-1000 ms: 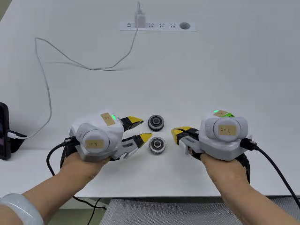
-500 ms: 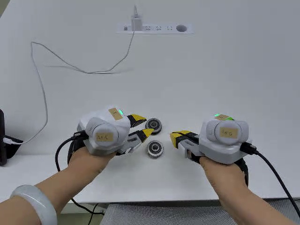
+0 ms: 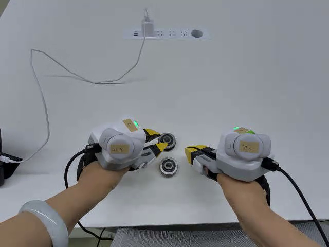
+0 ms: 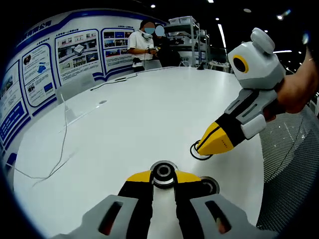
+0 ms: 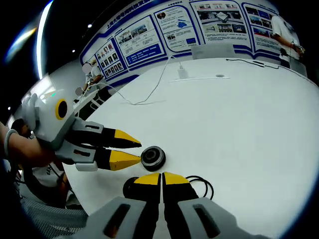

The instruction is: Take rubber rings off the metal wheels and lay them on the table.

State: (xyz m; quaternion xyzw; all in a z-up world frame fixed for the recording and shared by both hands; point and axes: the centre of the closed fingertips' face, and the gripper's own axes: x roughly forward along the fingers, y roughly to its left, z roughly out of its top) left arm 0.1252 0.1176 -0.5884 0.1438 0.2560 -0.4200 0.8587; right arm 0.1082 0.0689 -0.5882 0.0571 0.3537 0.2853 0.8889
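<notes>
Wheel (image 4: 163, 172) at left gripper's (image 3: 157, 140) parted fingers (image 4: 138, 177)

The head view was bright and sharp, with soft shadows under the metal wheels (image 3: 168, 166). Both gripper views curved at the edges, and ceiling lights (image 4: 220, 35) glared.

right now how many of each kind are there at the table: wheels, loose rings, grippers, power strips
metal wheels: 2
loose rubber rings: 1 clear, possibly more overlapping it
grippers: 2, left gripper and right gripper
power strip: 1
total: 6
</notes>
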